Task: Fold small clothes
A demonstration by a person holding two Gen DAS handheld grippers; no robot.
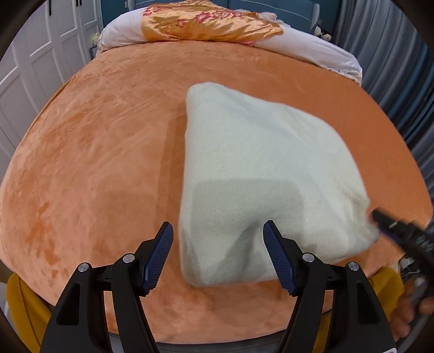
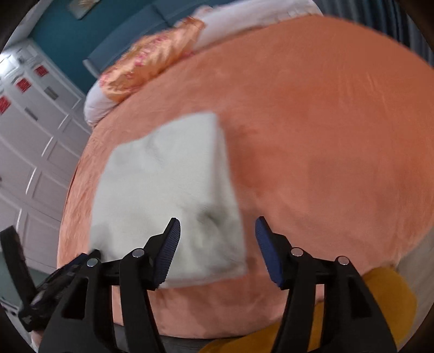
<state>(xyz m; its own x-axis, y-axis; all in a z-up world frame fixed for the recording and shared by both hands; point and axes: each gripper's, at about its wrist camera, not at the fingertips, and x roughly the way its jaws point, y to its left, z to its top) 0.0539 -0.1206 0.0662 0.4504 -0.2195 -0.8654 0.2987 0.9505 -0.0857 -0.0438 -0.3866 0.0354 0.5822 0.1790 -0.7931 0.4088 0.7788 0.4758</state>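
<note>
Left wrist view shows one folded cream garment [image 1: 257, 173], fuzzy knit and roughly trapezoid in outline, lying flat on the orange plush bedspread [image 1: 103, 152] toward the near edge of the bed. The left gripper [image 1: 218, 255] hangs above the garment's near left corner with its two black fingers spread wide; the ribbed blue pads [image 1: 160, 255] hold nothing. At the right edge of this view the right gripper [image 1: 398, 230] comes in blurred, its tip at the garment's near right corner; contact cannot be judged there, and part of a hand shows below it, cut off by the frame.

Right wrist view, smeared by motion, shows the same garment [image 2: 168, 190] as a pale squarish slab left of centre. The right gripper [image 2: 217, 249] is opened wide and empty, its left pad over the garment's near edge and its right pad over bare bedspread [image 2: 325, 135]. The left gripper [image 2: 62, 274] is a dark blur at the near left, too indistinct for detail.

At the far end lie one white pillow [image 1: 312, 49] and one shiny orange floral cloth [image 1: 206, 23] draped over it. White panelled wardrobe doors [image 1: 32, 62] stand on the left.
</note>
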